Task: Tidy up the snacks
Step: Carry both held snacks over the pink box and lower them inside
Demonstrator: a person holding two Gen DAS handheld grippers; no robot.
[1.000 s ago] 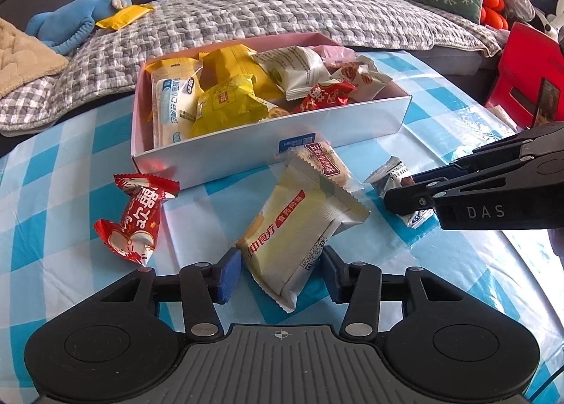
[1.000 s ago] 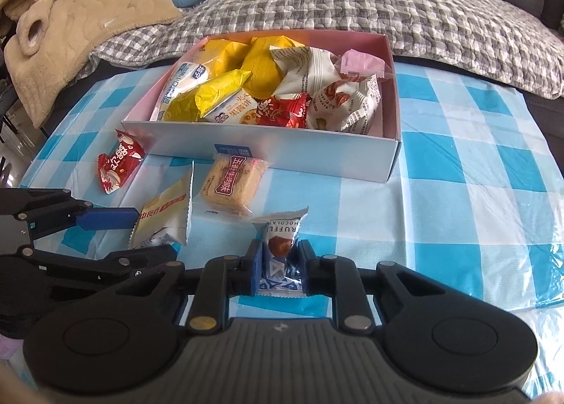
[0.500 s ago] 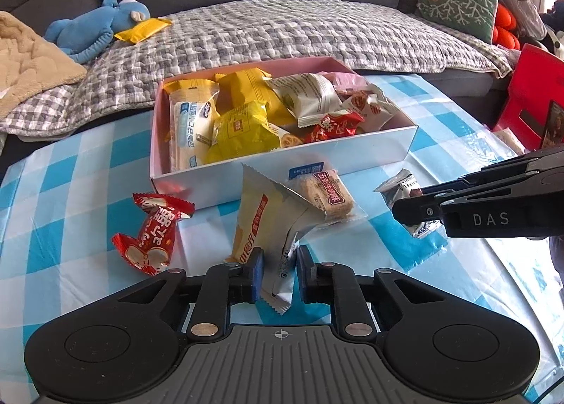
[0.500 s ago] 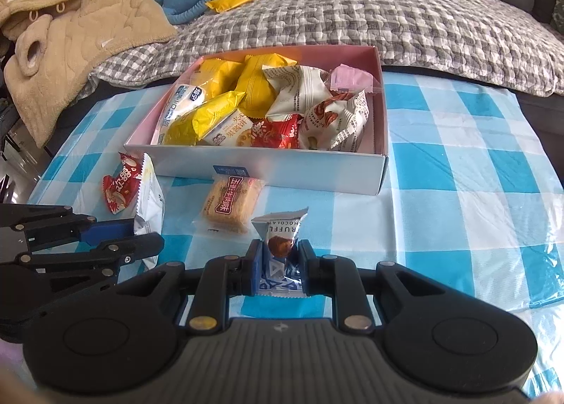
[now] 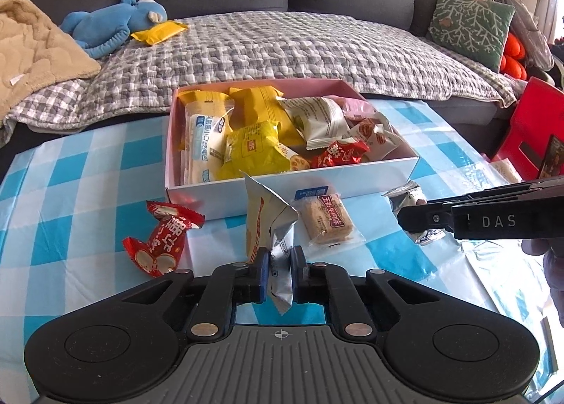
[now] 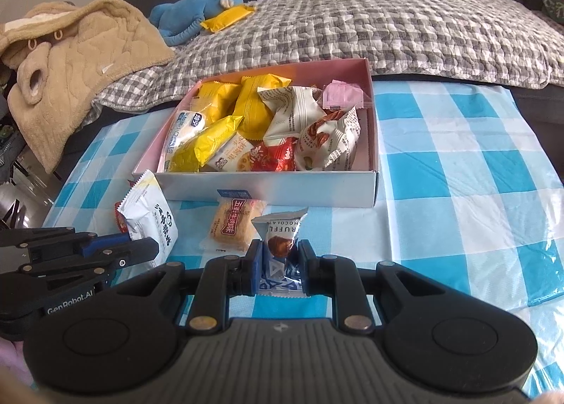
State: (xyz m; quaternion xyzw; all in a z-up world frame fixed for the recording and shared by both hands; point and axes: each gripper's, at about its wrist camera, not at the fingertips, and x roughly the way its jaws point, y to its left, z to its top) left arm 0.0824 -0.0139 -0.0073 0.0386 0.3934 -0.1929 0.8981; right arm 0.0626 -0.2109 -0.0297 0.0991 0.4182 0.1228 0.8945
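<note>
A white box with a pink inside (image 5: 352, 176) (image 6: 282, 189) holds several snack packets. My left gripper (image 5: 280, 271) is shut on a cream snack packet (image 5: 266, 224), lifted above the table in front of the box; the packet's white back shows in the right wrist view (image 6: 151, 217). My right gripper (image 6: 281, 271) is shut on a small truffle chocolate packet (image 6: 280, 240), also held in front of the box; it shows in the left wrist view (image 5: 410, 197). A clear-wrapped cake bar (image 5: 329, 222) (image 6: 234, 226) and a red candy packet (image 5: 160, 240) lie on the table.
The table has a blue and white checked cloth (image 6: 458, 192). Behind it is a sofa with a grey checked blanket (image 5: 282, 48), a blue plush toy (image 5: 112, 21), a yellow packet (image 5: 158, 32) and a tan blanket (image 6: 77, 62). A red chair (image 5: 532, 122) stands at the right.
My left gripper closed on the cream packet that lay flat and lifted it upright off the table. My right gripper kept hold of the truffle packet and rose a little.
</note>
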